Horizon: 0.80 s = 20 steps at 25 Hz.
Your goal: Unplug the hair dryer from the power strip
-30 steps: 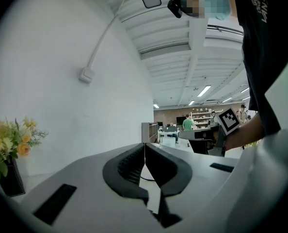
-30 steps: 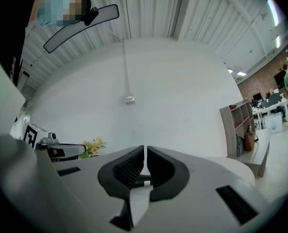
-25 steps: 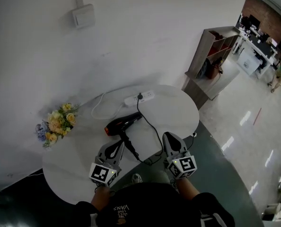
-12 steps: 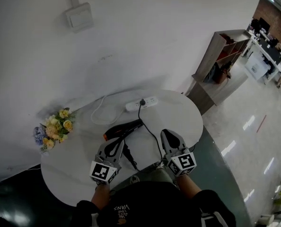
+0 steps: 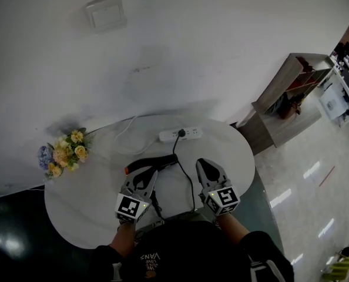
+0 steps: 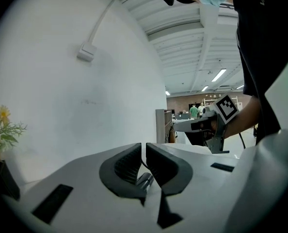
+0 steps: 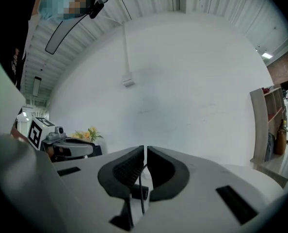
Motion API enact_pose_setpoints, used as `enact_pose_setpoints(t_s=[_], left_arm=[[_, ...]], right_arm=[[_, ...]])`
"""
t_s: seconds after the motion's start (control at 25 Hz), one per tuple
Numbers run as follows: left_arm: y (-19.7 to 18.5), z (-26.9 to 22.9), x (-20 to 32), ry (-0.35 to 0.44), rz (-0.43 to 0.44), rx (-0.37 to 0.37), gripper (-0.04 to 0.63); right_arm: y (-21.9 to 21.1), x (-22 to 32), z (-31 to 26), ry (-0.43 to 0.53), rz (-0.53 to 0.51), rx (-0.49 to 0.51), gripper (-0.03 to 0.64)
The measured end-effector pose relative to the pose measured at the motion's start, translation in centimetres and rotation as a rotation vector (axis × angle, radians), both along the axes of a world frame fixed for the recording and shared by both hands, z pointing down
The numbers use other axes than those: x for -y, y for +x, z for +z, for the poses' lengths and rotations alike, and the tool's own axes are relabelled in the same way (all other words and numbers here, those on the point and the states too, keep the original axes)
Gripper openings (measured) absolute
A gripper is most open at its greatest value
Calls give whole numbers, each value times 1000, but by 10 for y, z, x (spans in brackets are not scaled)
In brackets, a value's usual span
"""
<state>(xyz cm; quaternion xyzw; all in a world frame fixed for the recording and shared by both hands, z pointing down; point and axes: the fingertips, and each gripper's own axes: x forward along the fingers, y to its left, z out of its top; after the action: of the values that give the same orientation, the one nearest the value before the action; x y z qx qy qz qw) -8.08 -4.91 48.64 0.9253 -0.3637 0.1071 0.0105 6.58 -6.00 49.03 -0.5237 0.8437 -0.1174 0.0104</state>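
We note left gripper point(image 5: 150, 173) and right gripper point(image 5: 201, 163) advanced toward hair dryer point(image 5: 164, 164); both jaws closed, empty; plug still in power strip point(image 5: 181, 134).

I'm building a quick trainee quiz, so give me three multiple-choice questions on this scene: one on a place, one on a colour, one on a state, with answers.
1. Where on the table do the flowers sit? A left edge; B centre; C right edge.
2. What colour is the hair dryer? A white; B black; C pink.
3. The dryer's plug is: A lying loose; B held in fingers; C in the power strip.
Answers: A, they stand at the left rim; B, its body is black; C, the plug sits in the white strip.
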Motion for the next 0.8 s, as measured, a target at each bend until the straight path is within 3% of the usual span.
enact_pose_setpoints(t_s=[0.36, 0.8], left_arm=[[31, 27, 20, -35, 10, 104, 34], [46, 46, 59, -58, -37, 210, 58]], right_arm=[[5, 34, 16, -21, -102, -35, 46], [7, 72, 40, -66, -191, -72, 46]])
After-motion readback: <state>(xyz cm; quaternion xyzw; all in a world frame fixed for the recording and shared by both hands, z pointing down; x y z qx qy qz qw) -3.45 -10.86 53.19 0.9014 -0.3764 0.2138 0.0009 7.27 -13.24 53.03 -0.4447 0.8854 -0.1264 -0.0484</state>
